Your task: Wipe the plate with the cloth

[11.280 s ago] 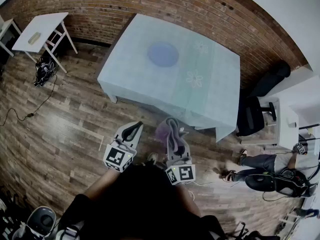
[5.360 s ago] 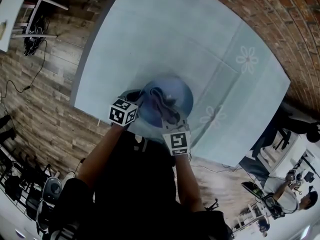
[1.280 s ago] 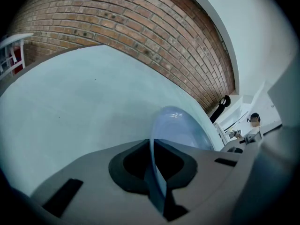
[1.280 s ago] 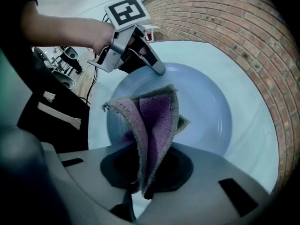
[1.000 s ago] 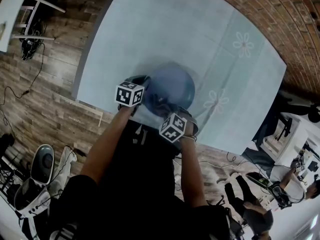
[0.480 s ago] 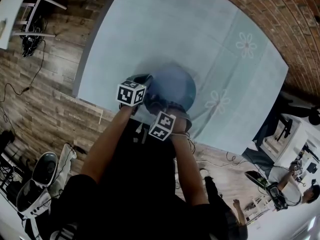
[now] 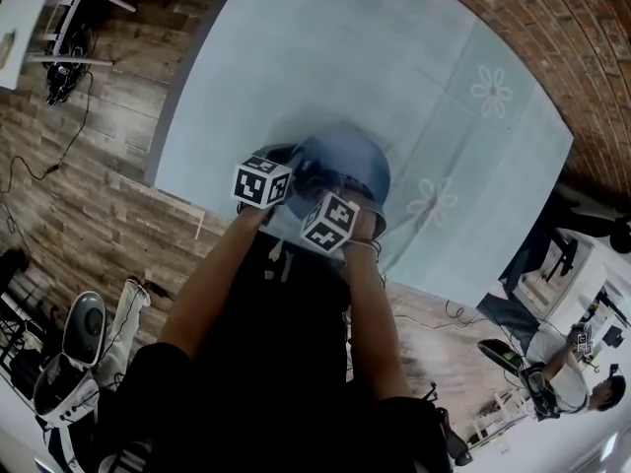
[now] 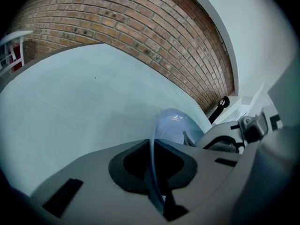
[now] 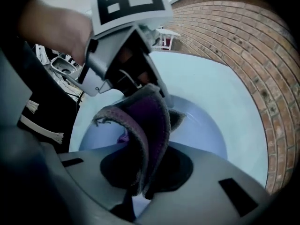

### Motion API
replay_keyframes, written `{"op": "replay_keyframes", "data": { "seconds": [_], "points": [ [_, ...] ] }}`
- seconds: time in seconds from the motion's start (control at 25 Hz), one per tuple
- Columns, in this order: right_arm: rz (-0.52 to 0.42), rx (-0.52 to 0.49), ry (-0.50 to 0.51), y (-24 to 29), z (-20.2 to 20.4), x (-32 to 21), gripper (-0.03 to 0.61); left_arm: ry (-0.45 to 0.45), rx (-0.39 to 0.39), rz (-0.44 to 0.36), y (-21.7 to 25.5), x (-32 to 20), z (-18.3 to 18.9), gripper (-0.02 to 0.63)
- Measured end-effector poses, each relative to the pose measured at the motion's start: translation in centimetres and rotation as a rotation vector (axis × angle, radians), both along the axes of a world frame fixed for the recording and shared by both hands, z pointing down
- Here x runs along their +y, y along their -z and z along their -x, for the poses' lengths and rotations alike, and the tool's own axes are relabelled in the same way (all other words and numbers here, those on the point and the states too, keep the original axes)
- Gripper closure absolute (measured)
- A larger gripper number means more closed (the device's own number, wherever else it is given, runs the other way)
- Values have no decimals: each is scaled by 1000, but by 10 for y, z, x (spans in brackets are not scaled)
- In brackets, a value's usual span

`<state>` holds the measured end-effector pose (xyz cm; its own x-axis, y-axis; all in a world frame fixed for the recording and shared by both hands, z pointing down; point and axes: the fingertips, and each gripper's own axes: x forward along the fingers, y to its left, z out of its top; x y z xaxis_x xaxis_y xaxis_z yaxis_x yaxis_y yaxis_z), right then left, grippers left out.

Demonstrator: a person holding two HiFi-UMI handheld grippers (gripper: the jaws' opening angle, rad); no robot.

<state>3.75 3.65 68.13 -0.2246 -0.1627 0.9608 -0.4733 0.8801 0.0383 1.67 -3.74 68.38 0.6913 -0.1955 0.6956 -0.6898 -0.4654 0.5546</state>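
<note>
**Plate pinched at the rim, cloth over its face**

The left gripper (image 8: 153, 146) has its fingers nearly closed on the near rim of the blue plate (image 7: 347, 159), which sits on the pale worktop (image 7: 325, 57). The right gripper (image 9: 143, 172) has its fingers clamped on the purple cloth (image 9: 151, 118), which hangs over the plate's inside.

The person wears a black shirt (image 7: 286, 363) with short sleeves. The left gripper (image 8: 155, 182) and right gripper (image 9: 140, 177) are grey, each with a black-and-white cube (image 7: 261, 182).

A staged recording room, more lab than home: bare brick wall (image 7: 582, 62), wood-plank floor (image 7: 89, 215), one cloth-covered desk (image 7: 325, 57) standing alone, a white side table (image 7: 22, 16), another person (image 7: 557, 387) among equipment.
</note>
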Motion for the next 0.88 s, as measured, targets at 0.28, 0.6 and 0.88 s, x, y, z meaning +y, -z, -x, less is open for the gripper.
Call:
{"op": "replay_keyframes", "data": {
  "seconds": [0.28,0.6,0.88],
  "points": [
    [-28,-25,2,0,-15,-29,514,2,-4,-9,-2,-1,0,566],
    [-51,-37,-5,2,-25,-50,512,2,0,0,-1,-1,-1,566],
    [-70,-37,-59,3,-33,-60,512,0,10,18,-1,-1,0,566]
  ]
}}
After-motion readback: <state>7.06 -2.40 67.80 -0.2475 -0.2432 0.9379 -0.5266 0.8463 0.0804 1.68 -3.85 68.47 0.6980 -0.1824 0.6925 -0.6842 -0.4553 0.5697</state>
